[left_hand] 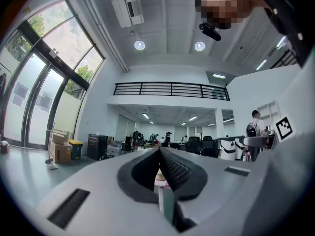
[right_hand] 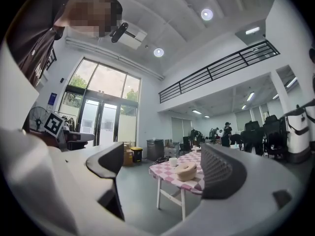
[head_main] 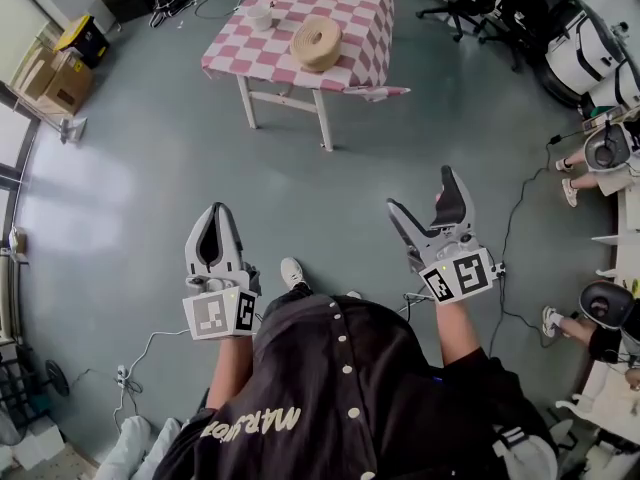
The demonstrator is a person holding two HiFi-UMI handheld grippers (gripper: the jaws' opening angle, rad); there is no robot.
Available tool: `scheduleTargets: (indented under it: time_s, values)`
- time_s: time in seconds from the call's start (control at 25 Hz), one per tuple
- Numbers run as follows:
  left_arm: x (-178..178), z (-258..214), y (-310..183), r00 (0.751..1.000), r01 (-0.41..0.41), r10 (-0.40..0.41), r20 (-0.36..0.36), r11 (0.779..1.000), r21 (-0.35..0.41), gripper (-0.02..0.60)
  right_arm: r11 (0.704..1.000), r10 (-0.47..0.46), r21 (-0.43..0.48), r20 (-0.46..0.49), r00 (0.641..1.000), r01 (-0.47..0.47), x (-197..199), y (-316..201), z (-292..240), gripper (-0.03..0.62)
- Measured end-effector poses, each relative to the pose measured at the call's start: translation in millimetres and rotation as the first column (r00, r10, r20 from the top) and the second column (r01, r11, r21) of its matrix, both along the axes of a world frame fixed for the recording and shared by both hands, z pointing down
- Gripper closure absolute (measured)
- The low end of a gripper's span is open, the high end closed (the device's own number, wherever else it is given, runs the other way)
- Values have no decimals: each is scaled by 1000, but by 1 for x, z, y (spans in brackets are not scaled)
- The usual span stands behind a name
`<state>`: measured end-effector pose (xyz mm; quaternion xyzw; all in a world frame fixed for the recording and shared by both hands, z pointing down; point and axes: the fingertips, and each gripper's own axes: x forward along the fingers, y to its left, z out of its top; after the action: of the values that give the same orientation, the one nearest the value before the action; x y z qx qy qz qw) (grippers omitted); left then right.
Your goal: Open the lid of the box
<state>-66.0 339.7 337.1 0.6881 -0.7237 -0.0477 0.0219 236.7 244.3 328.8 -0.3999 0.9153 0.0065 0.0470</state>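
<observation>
Left grey claw point(head_main: 213, 211) has its jaws pressed together on nothing; the right grey claw point(head_main: 421, 190) gapes wide, empty. Both hang low in frame over open grey floor point(head_main: 320, 188). Upper centre, well apart, the round tan woven box point(head_main: 317, 43) sits near the front edge of the pink-checked table point(head_main: 350, 3).

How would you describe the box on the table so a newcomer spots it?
Find the table with the pink-and-white checked cloth on the grey floor. Near its front edge sits the box: round, tan and squat, wider than the small white cup farther back.
</observation>
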Motion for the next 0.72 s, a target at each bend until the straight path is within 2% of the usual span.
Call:
scheduleTargets:
  time_s: [0.32,0.72]
  values:
    - [-42,4,-29,1000,-10,10,-29,1000,11,571,999,42,1,19,999,-42,-26,-29,-10,121]
    - [-97,2,-63,998,-58,58,-19,998,25,571,995,100,10,28,995,-100,-73,-49,-9,121]
